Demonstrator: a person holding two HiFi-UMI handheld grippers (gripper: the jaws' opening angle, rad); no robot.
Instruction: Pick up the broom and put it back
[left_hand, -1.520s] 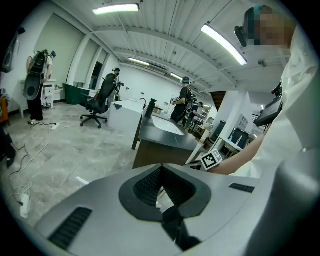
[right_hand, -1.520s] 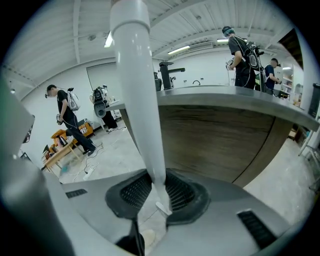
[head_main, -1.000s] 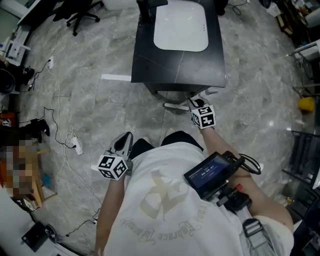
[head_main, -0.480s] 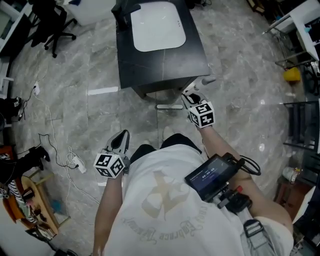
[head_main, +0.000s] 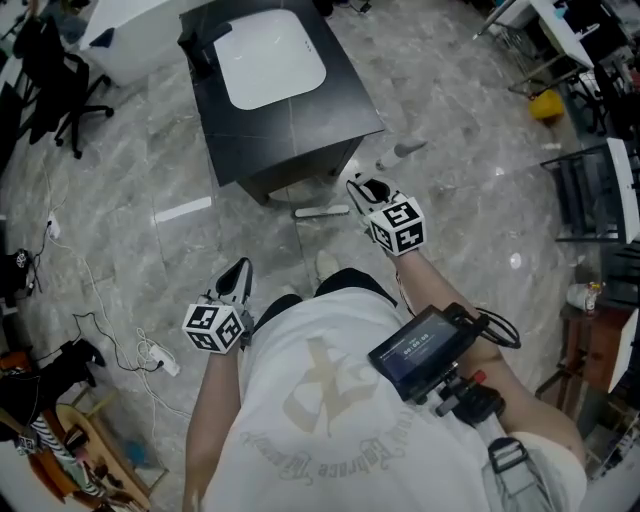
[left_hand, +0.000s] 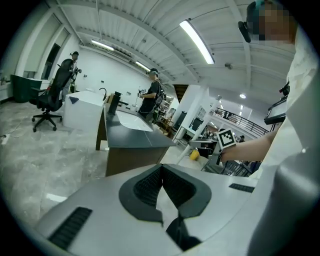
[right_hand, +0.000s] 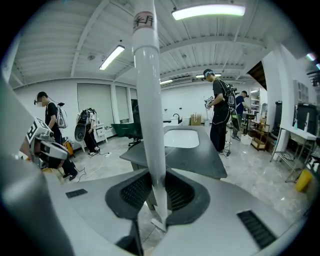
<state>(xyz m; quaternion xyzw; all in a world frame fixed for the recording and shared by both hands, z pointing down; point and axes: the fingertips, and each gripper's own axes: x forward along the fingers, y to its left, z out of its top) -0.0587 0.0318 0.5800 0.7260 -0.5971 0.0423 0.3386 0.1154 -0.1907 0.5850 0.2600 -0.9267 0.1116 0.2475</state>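
Observation:
The broom's white handle (right_hand: 148, 100) stands upright between the pads of my right gripper (right_hand: 155, 192), which is shut on it. It runs from just below the jaws to the top of the right gripper view. In the head view the right gripper (head_main: 362, 188) is held out in front of the body, beside the dark table's near corner. The broom's grey-tipped upper end (head_main: 405, 150) shows beyond it, its white lower part (head_main: 322, 211) to the left. My left gripper (head_main: 238, 272) hangs at the left hip. Its jaws (left_hand: 161, 170) meet with nothing between them.
A dark table (head_main: 300, 130) with a white inset panel (head_main: 270, 60) stands straight ahead. Cables and a power strip (head_main: 160, 362) lie on the marble floor at left. An office chair (head_main: 50, 80) is far left, black racks (head_main: 590, 190) at right. People stand beyond the table (right_hand: 220, 115).
My right gripper has risen with the broom handle in it, lifting the broom's lower part beside the table. The head view has swung. The left gripper has stayed at the hip.

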